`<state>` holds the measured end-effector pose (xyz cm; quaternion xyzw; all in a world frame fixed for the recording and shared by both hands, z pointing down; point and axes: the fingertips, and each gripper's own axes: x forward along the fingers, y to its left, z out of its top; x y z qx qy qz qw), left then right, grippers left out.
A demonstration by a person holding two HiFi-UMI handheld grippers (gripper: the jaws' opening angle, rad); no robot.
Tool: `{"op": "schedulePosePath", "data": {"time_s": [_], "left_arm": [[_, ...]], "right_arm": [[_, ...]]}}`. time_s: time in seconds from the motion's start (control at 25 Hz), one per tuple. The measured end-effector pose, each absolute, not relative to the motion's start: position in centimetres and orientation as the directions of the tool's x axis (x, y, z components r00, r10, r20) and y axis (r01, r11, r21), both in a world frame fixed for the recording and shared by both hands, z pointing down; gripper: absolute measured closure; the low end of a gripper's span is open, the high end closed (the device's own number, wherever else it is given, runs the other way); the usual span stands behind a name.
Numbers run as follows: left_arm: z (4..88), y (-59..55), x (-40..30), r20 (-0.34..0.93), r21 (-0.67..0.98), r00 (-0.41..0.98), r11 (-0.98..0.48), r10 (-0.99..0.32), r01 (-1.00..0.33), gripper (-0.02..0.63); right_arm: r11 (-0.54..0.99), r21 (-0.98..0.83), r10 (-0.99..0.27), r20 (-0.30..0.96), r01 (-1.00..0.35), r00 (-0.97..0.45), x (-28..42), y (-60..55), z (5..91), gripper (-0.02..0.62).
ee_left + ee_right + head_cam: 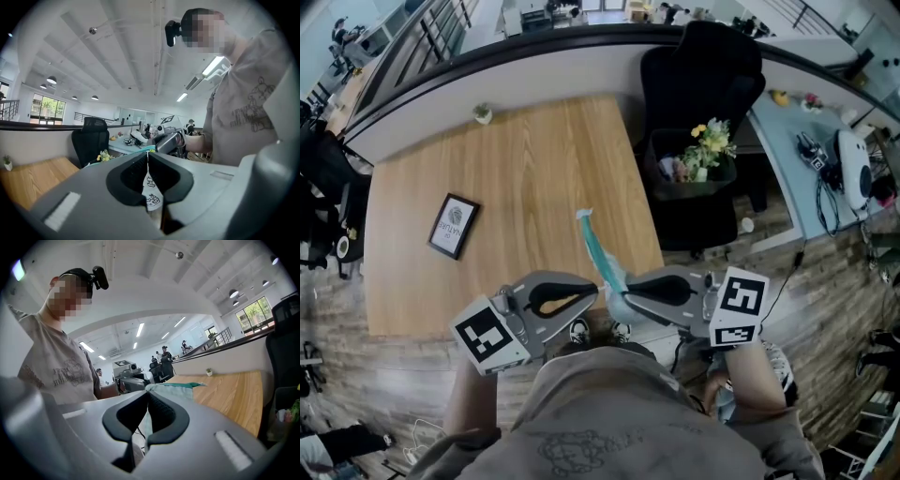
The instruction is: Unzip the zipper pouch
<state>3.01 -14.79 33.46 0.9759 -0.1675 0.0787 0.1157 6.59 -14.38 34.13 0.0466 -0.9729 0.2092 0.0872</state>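
The grip for unzipping looks set. One teal zipper pouch (pixel 598 246) hangs in the air over the counter's (pixel 534 159) near edge, towards its right corner, held between two grippers. The left gripper's (pixel 148 158) jaws are pressed together on a white printed tab (pixel 150 188), probably the zipper pull. The right gripper's (pixel 147 398) jaws pinch the pouch's fabric. The next move calls for drawing the tab along the zipper while the right holds firm. On the counter are one framed picture (pixel 453 225) and one potted plant (pixel 483 113) at the far edge.
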Motion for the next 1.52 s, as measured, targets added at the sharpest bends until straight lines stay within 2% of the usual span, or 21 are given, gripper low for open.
{"op": "schedulePosePath", "data": {"time_s": [0.16,0.28,0.6,0.68,0.8,1.2,1.36,1.52], "left_arm": [[33.8,-14.8,3.1,0.167,0.16,0.944,-0.937,-0.286,-0.312,0.588],[34.0,-14.3,3.6,0.167,0.164,0.95,-0.943,-0.262,-0.289,0.558],[33.7,-14.5,3.8,0.159,0.215,0.949,-0.929,-0.271,-0.301,0.564],[33.7,-14.7,3.7,0.153,0.214,0.949,-0.928,-0.276,-0.304,0.598],[33.5,-14.9,3.6,0.147,0.216,0.948,-0.926,-0.281,-0.308,0.6],[33.7,-15.9,3.7,0.203,0.218,0.932,-0.914,-0.301,-0.343,0.6],[34.5,-17.3,2.6,0.254,0.218,0.894,-0.879,-0.369,-0.425,0.601],[34.0,-17.6,1.3,0.255,0.192,0.881,-0.872,-0.399,-0.451,0.601]], "right_arm": [[0.908,-0.404,-0.045,0.165,-0.109,-0.985,6.7,-14.2,33.9,0.578],[0.906,-0.412,-0.038,0.143,-0.095,-0.989,6.5,-14.1,33.5,0.578],[0.906,-0.411,-0.034,0.167,-0.101,-0.985,6.6,-14.0,34.1,0.578],[0.905,-0.413,-0.033,0.17,-0.101,-0.985,6.6,-14.0,34.1,0.578],[0.904,-0.416,-0.032,0.168,-0.1,-0.985,6.5,-14.0,34.0,0.58],[0.912,-0.396,-0.031,0.196,-0.108,-0.98,6.5,-14.0,34.0,0.581],[0.923,-0.373,-0.016,0.216,-0.097,-0.976,6.5,-13.5,34.0,0.583],[0.928,-0.363,-0.006,0.212,-0.084,-0.977,6.6,-12.6,33.7,0.583]]}}
